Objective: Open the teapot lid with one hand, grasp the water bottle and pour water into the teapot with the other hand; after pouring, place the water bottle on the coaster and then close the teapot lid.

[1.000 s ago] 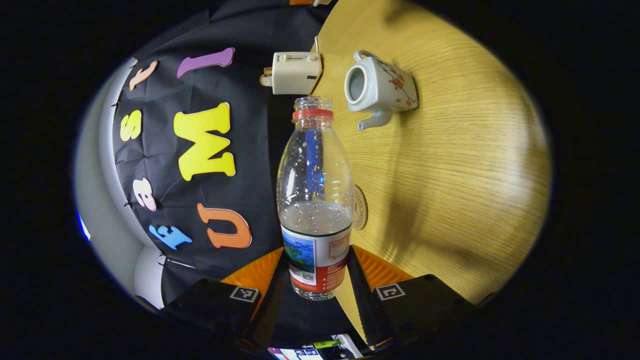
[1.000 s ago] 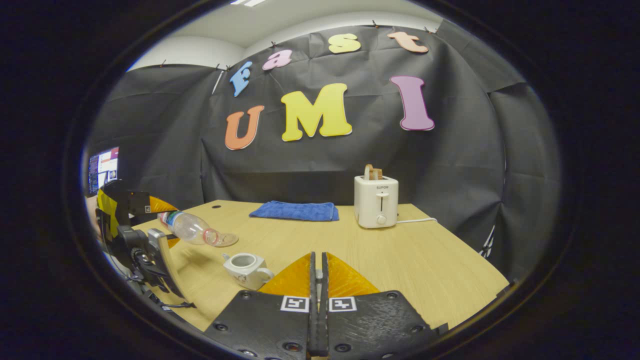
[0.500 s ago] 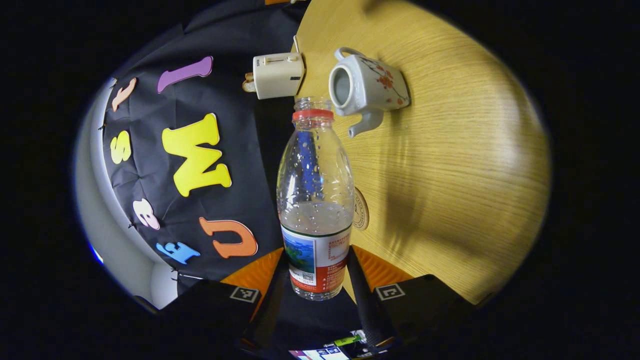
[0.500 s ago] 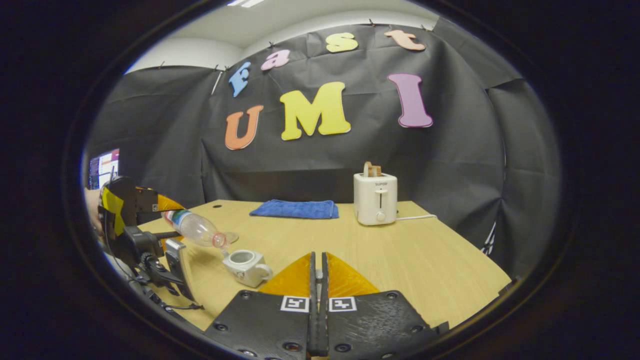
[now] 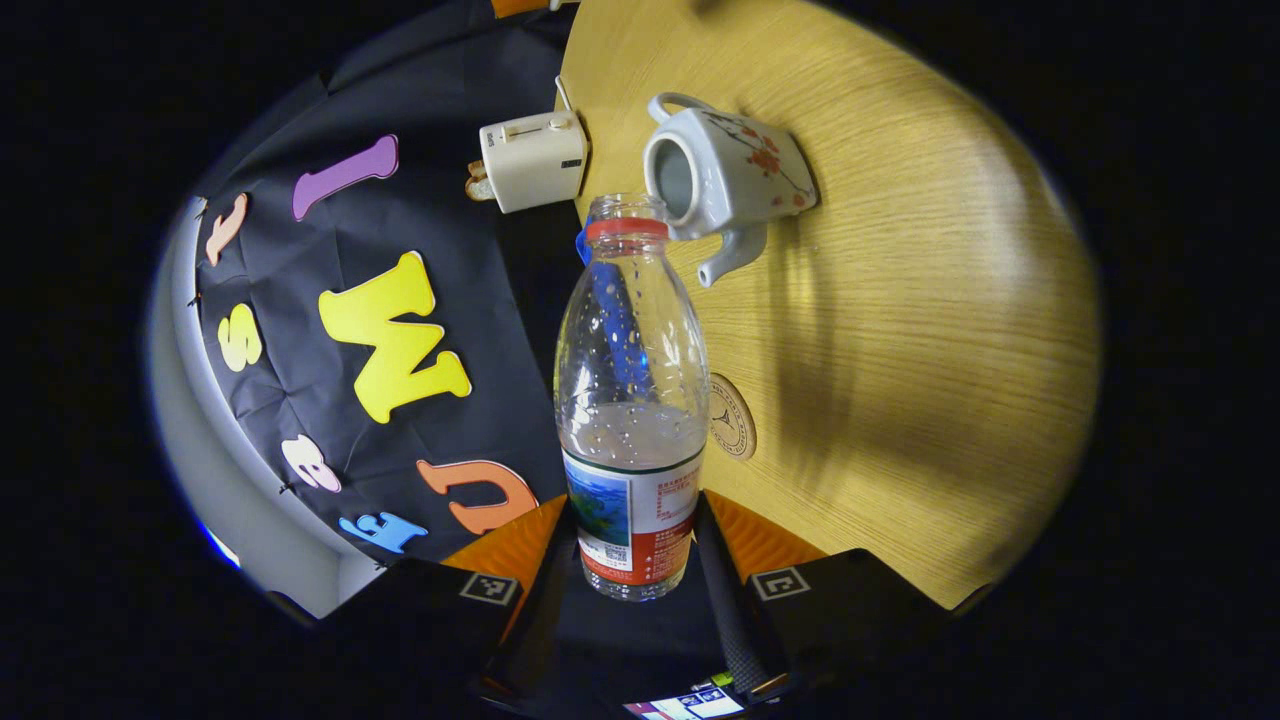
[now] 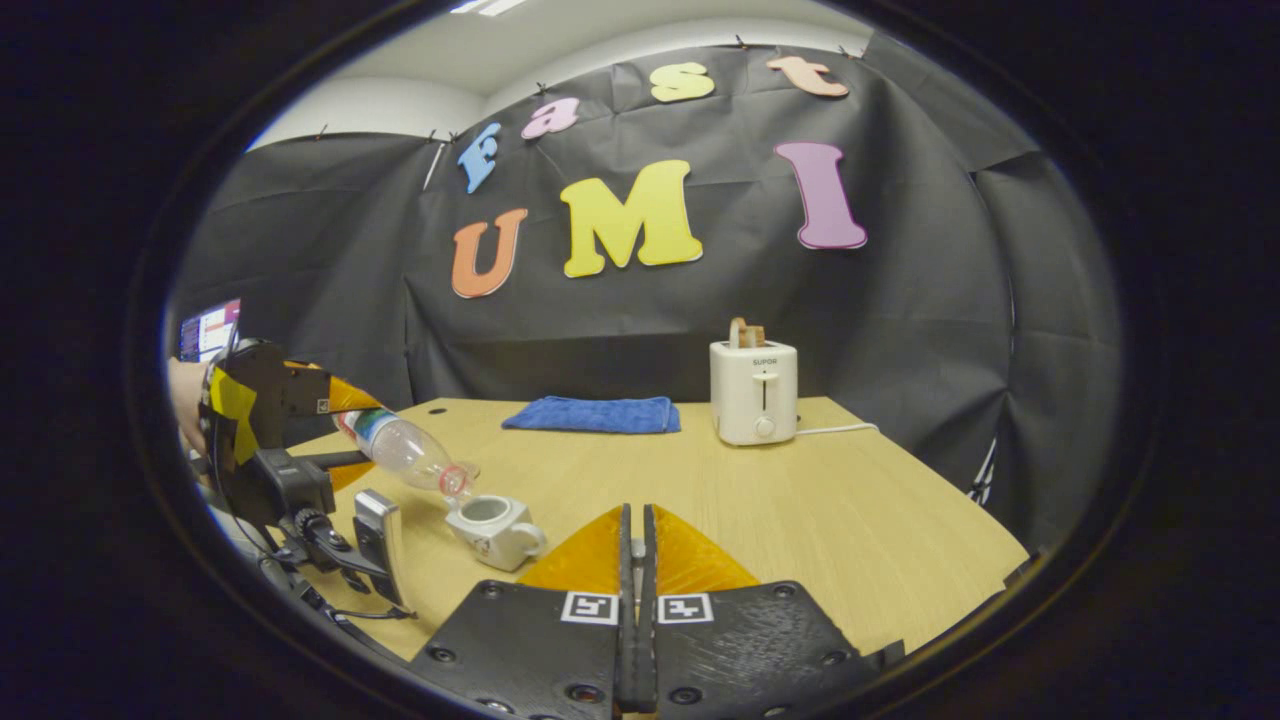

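Left gripper view: the left gripper [image 5: 632, 560] is clamped on the labelled lower part of the water bottle [image 5: 630, 400], one finger pressing each side. The bottle is uncapped and about a third full. Its open mouth lies just beside the teapot [image 5: 730, 175], at about one o'clock from the bottle's neck, and the teapot's round opening is uncovered and faces the bottle. The teapot stands on the wooden table [image 5: 920, 330]. The round coaster [image 5: 733, 430] lies on the table at three o'clock from the bottle's middle, partly hidden behind it. A white toaster [image 5: 530, 160] sits near the table's edge, at about eleven o'clock from the bottle mouth.

In the right gripper view the bottle is tilted neck-down — its mouth is just above the teapot's open top. The right gripper [image 6: 636, 560] has its fingers pressed together at the bottom centre; a small pale piece shows in the slit between them, but I cannot tell what it is. A blue cloth [image 6: 592, 414] lies folded at the far edge, at twelve o'clock from that gripper.
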A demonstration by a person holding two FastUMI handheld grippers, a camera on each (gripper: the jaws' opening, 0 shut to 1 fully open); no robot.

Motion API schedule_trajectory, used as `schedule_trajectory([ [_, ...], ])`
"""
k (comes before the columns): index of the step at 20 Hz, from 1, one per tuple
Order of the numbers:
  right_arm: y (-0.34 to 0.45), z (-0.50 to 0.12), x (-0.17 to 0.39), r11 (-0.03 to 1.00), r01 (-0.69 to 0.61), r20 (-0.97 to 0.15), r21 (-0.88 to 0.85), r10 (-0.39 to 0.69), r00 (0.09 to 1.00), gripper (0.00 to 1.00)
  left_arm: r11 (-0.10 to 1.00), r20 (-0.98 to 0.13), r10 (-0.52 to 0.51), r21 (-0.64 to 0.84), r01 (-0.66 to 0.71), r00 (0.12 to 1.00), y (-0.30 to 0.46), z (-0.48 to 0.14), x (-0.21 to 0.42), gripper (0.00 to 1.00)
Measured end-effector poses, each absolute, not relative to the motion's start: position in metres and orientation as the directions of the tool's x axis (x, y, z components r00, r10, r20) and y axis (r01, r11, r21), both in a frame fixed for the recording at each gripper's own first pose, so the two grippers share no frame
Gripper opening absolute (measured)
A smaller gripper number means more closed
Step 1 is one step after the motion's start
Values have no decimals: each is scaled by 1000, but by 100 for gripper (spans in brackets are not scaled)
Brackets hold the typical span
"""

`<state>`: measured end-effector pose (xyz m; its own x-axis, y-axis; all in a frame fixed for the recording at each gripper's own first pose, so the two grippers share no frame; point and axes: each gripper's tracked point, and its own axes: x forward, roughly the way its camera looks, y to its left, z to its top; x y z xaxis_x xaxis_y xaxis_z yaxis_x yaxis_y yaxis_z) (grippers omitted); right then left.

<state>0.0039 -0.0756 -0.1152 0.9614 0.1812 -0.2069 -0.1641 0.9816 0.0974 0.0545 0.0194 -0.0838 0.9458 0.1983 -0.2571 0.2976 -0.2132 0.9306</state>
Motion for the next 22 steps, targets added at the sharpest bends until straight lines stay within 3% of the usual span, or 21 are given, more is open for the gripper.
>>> schedule_trajectory([
  [2,-76,-117,5,981,-165,-212,100,183,960,0,-228,-252,203,928,296,946,19,-83,55,69],
  [8,-73,-120,6,978,-171,-217,119,194,957,0,-268,-238,205,919,289,949,17,-74,59,69],
  [9,-73,-121,5,977,-174,-218,120,197,956,0,-273,-238,209,917,291,948,18,-73,59,73],
  [10,-73,-120,5,977,-175,-218,119,197,956,0,-278,-238,212,915,292,948,18,-72,59,69],
  [22,-81,-121,3,978,-165,-214,125,189,958,0,-340,-224,212,896,287,951,10,-66,57,70],
])
